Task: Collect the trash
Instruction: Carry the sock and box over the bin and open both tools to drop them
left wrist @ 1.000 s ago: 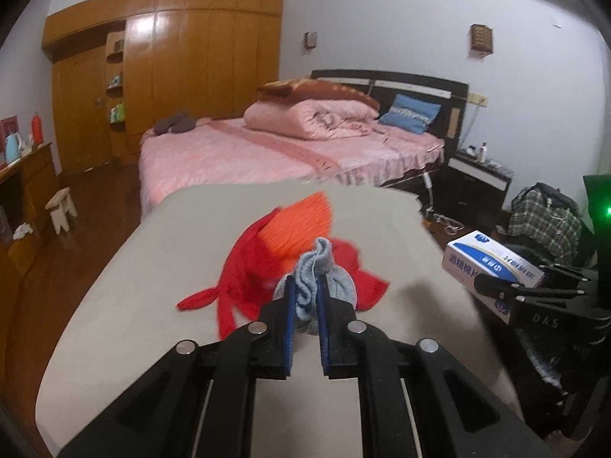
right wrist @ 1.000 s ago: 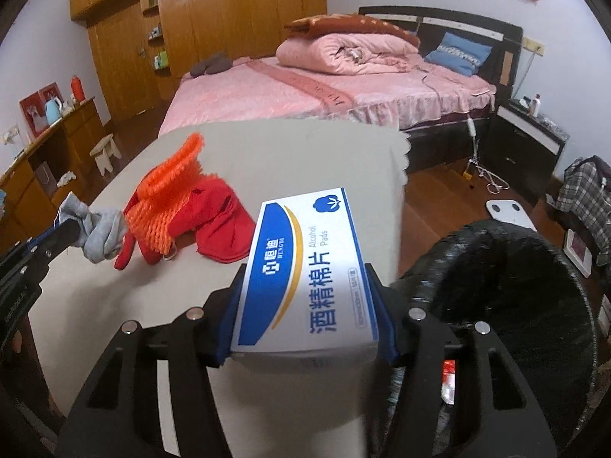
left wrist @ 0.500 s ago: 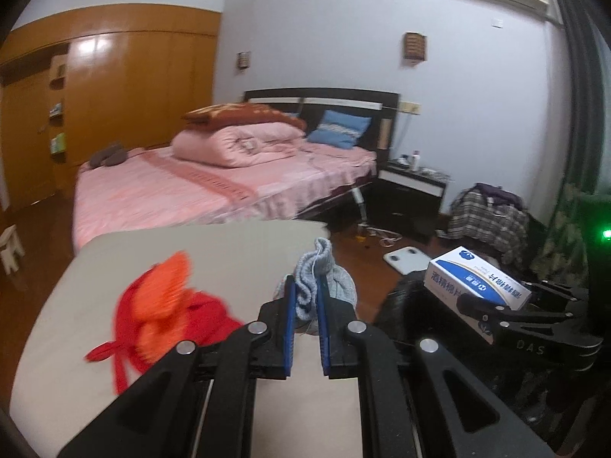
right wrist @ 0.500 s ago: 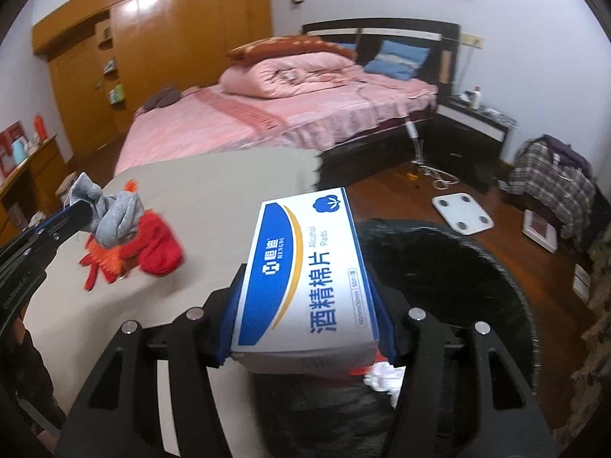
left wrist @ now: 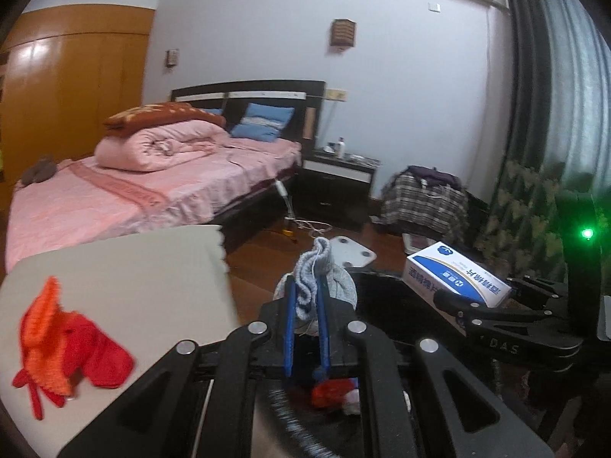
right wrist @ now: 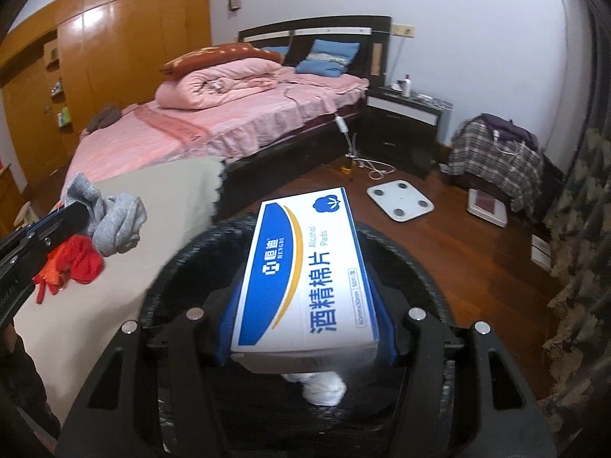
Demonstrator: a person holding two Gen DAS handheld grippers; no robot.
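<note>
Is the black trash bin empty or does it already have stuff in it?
Not empty: inside the black trash bin, white crumpled trash shows below the held box.

Boxed alcohol pads (right wrist: 305, 271), grey sock (left wrist: 317, 286) above bin (right wrist: 427, 278)

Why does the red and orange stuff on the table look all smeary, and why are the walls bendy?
Left wrist view: the red and orange cloth is motion-blurred, while the grey sock in the left gripper stays sharp. Right wrist view: the alcohol pads box reads crisply. Both views: the fisheye lens bends the walls and darkens the corners.
</note>
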